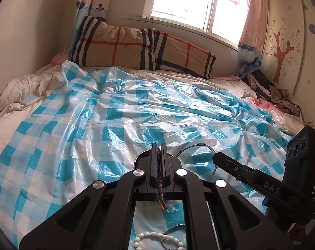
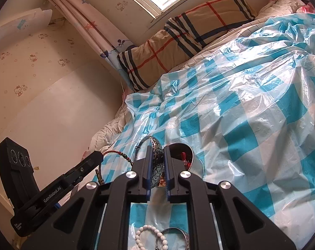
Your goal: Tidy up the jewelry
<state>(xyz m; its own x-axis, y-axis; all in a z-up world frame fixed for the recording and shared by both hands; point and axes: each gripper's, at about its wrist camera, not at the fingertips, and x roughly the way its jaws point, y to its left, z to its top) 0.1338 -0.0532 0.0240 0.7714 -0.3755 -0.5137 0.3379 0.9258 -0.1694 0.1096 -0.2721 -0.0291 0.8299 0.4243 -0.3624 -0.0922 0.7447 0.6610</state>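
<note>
White bead bracelet [image 2: 150, 236] half hidden under right gripper [image 2: 157, 156] frame.

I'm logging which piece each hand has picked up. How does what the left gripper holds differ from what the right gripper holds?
The left gripper pinches a thin braided cord bracelet, red and green, its loose end dangling. The right gripper clamps a wide rigid bangle with a blue-grey ornate pattern. The cord is limp, while the bangle keeps its hoop shape. Both are gripped edge-on above the checked plastic sheet.
</note>
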